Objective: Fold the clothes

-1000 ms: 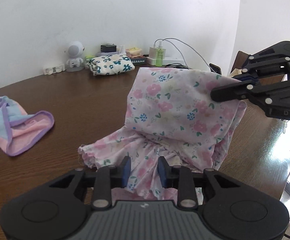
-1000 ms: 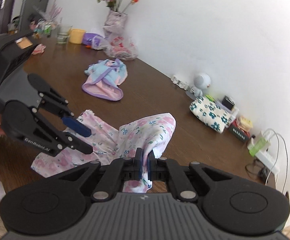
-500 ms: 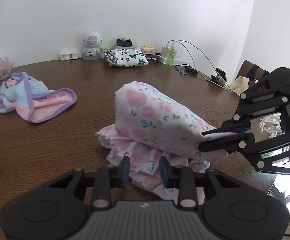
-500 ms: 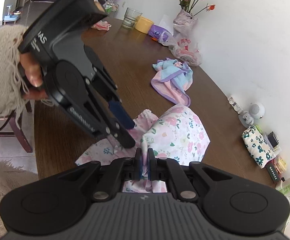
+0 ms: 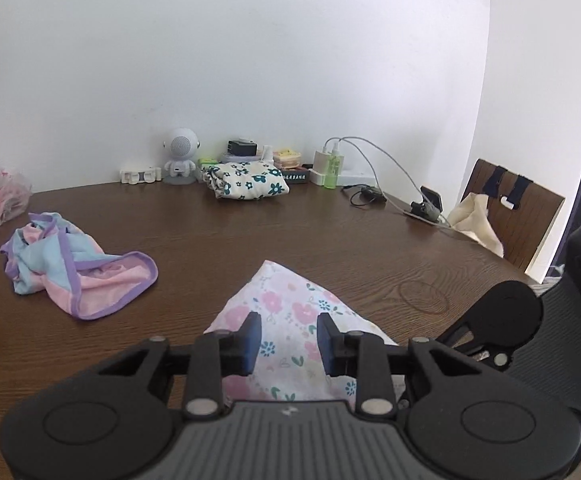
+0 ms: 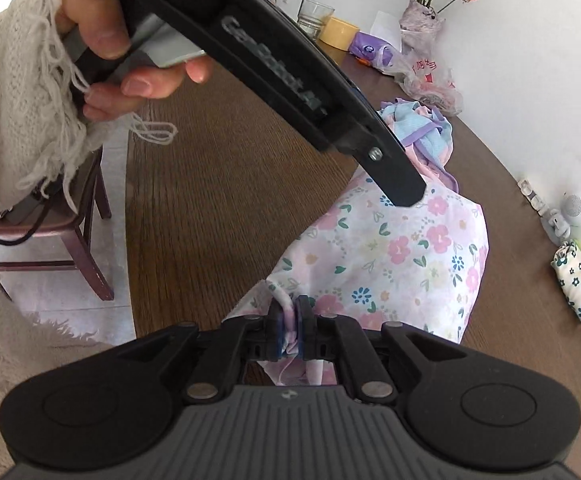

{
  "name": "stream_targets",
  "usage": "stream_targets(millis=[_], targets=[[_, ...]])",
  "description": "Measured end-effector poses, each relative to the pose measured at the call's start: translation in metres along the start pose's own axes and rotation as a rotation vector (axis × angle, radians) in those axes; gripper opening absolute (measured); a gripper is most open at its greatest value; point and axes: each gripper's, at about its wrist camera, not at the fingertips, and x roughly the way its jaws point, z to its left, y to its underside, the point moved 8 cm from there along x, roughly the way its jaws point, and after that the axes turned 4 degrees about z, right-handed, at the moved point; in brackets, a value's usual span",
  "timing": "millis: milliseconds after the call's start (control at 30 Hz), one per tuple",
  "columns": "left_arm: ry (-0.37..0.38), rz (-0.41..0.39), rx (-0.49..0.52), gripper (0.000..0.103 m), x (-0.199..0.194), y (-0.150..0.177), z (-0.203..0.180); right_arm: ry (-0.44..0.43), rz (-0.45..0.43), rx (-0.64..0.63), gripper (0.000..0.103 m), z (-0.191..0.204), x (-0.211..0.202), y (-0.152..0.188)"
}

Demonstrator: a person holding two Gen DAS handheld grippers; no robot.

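Floral garment in right tongs

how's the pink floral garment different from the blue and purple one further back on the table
The floral garment is white with pink flowers; the blue garment is plain blue and pink with purple trim. The floral one is folded over into a fairly smooth shape, while the blue one lies crumpled. The right tool is shut on a bunched edge of the floral one; nothing touches the blue one. Both rest on the brown table.
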Motion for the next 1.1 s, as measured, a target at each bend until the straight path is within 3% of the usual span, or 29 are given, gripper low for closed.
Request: stream_targets(millis=[133, 200, 267, 400, 467, 567, 600, 700, 867, 967, 1100], targets=[[0.001, 0.087, -0.003, 0.022, 0.034, 0.009, 0.01, -0.042, -0.042, 0.094, 0.015, -0.006, -0.01, 0.002], [0.01, 0.092, -0.008, 0.022, 0.037, 0.011, 0.013, -0.097, -0.089, 0.193, 0.022, -0.015, -0.028, 0.005], [0.013, 0.095, -0.007, 0.022, 0.038, 0.013, 0.015, -0.133, -0.138, 0.292, 0.022, -0.027, -0.045, 0.008], [0.001, 0.107, 0.007, 0.023, 0.038, 0.011, 0.017, -0.058, -0.187, 0.456, 0.024, -0.063, -0.062, 0.02], [-0.013, 0.11, 0.009, 0.024, 0.036, 0.008, 0.018, 0.006, -0.148, 0.486, 0.024, -0.073, -0.051, 0.027], [-0.021, 0.083, 0.031, 0.024, 0.03, -0.005, 0.016, 0.039, -0.109, 0.488, 0.029, -0.07, -0.035, 0.031], [0.001, 0.067, 0.045, 0.024, 0.029, -0.011, 0.012, 0.054, -0.107, 0.472, 0.036, -0.066, -0.032, 0.031], [0.087, 0.035, 0.103, 0.024, 0.032, -0.025, -0.003, 0.1, -0.102, 0.433, 0.044, -0.055, -0.026, 0.028], [0.042, 0.133, 0.158, 0.022, 0.069, -0.021, -0.001, 0.144, -0.092, 0.392, 0.056, -0.043, -0.018, 0.022], [0.037, 0.166, 0.153, 0.022, 0.079, -0.014, 0.005, 0.162, -0.079, 0.364, 0.056, -0.038, -0.014, 0.021], [0.032, 0.138, 0.143, 0.024, 0.069, -0.019, 0.008, 0.144, -0.086, 0.381, 0.056, -0.041, -0.015, 0.02]])
